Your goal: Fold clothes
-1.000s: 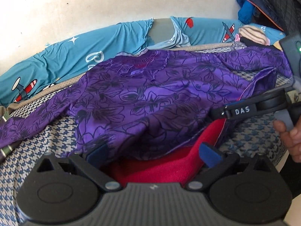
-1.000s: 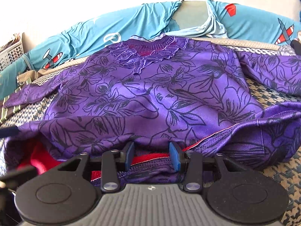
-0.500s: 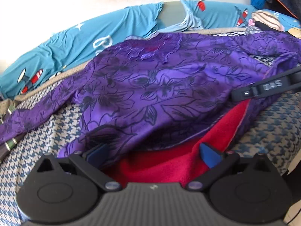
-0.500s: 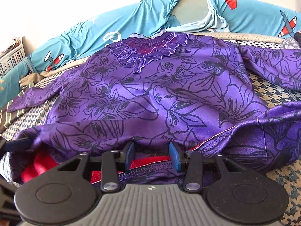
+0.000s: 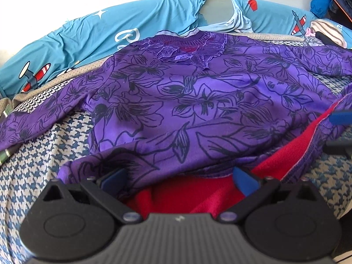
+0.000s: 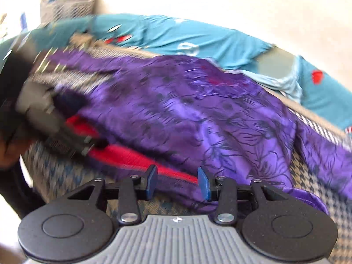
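The left gripper (image 5: 179,179) points downward, its 2 fingers (image 5: 245,181) spread wide apart. The right gripper (image 6: 177,181) sits rolled to one side – its 2 fingers partly apart, cloth between them.

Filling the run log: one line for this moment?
purple top: flat on bed, hem lifted, red lining showing | left claw: open at hem | right claw: at hem

A bed (image 5: 44,149) with a blue-and-white houndstooth cover carries a purple top (image 5: 198,101), spread flat with its neckline toward the far edge. Teal bedding (image 5: 132,26) printed with planes lies along that far edge.
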`<action>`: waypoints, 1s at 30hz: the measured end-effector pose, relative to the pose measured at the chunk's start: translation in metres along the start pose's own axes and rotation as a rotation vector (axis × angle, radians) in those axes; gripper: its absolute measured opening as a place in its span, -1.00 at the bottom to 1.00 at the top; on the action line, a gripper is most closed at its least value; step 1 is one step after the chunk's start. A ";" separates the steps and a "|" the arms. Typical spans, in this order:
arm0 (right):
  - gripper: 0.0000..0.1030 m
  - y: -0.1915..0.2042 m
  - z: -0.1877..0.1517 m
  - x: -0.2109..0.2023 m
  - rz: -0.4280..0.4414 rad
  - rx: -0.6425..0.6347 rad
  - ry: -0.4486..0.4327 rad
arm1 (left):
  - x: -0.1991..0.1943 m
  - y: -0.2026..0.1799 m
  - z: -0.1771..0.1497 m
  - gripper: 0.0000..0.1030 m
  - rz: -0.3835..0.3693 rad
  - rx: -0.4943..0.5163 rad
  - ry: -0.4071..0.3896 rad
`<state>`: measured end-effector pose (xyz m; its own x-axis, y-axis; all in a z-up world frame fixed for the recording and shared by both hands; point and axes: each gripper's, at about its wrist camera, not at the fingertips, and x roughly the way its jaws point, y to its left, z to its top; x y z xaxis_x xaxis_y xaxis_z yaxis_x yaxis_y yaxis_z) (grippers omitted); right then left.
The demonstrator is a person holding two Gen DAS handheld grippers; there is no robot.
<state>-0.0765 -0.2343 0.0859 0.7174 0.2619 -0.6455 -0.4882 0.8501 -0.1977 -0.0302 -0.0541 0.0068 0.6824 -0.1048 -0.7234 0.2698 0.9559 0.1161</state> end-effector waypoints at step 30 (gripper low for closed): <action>-0.90 0.034 -0.011 -0.009 0.028 -0.127 0.011 | -0.003 0.007 -0.002 1.00 -0.028 -0.006 0.010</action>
<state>-0.1052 -0.2125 0.0774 0.6974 0.2791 -0.6601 -0.5673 0.7778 -0.2705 -0.0316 -0.0461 0.0085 0.6674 -0.1289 -0.7335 0.2851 0.9541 0.0917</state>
